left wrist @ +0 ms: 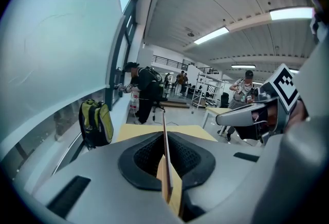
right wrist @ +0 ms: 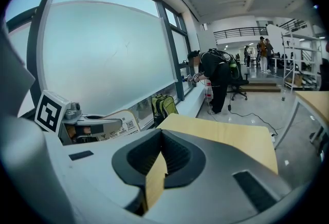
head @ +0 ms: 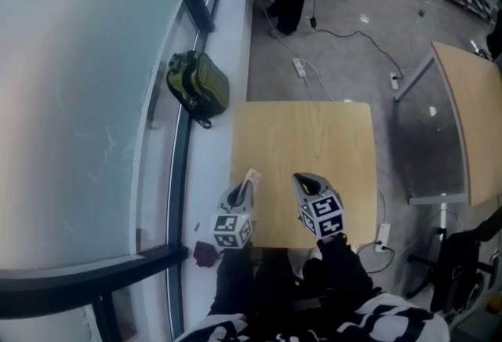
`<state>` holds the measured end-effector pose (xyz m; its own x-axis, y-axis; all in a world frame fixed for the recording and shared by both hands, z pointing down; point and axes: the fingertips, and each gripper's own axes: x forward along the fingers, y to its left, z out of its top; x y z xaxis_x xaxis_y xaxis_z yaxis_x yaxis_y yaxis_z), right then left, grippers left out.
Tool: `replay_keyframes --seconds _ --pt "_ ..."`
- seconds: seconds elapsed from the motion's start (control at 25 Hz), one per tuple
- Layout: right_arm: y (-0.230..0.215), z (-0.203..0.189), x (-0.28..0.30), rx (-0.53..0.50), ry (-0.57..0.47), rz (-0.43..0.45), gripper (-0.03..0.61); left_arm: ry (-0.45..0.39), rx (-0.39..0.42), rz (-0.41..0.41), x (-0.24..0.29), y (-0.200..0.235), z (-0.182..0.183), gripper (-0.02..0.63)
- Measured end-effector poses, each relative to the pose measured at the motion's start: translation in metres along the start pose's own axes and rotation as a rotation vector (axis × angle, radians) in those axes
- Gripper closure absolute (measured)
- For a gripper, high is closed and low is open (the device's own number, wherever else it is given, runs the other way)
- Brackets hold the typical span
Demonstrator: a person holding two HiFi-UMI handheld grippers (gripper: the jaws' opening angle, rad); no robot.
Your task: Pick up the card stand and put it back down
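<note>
The card stand (head: pixel 251 179) is a thin pale card with a printed code on its face. My left gripper (head: pixel 245 190) is shut on it over the near left part of the wooden table (head: pixel 314 144). In the left gripper view the card stand (left wrist: pixel 164 135) runs edge-on between the closed jaws of the left gripper (left wrist: pixel 165 142). The right gripper view shows the card stand (right wrist: pixel 117 123) at its left, sticking out of the left gripper (right wrist: pixel 82 128). My right gripper (head: pixel 303 179) hovers just right of it, shut on nothing; the same right gripper (right wrist: pixel 162 138) shows only the table beyond its jaws.
A green backpack (head: pixel 198 86) lies on the white window ledge left of the table. Cables and a power strip (head: pixel 299 66) trail across the floor beyond. A second table (head: pixel 471 109) stands at the right. A person (right wrist: pixel 216 76) bends at the ledge farther off.
</note>
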<state>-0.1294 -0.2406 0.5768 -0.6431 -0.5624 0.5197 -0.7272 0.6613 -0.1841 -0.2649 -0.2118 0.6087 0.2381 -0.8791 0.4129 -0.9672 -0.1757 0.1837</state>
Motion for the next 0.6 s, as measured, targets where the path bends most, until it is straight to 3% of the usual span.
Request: replay_keyframes --seconds 0.6 --pt "-0.037 -0.014 0.053 0.073 0.083 -0.026 0.557 0.090 0.110 -0.051 0.093 0.069 0.004 0.594"
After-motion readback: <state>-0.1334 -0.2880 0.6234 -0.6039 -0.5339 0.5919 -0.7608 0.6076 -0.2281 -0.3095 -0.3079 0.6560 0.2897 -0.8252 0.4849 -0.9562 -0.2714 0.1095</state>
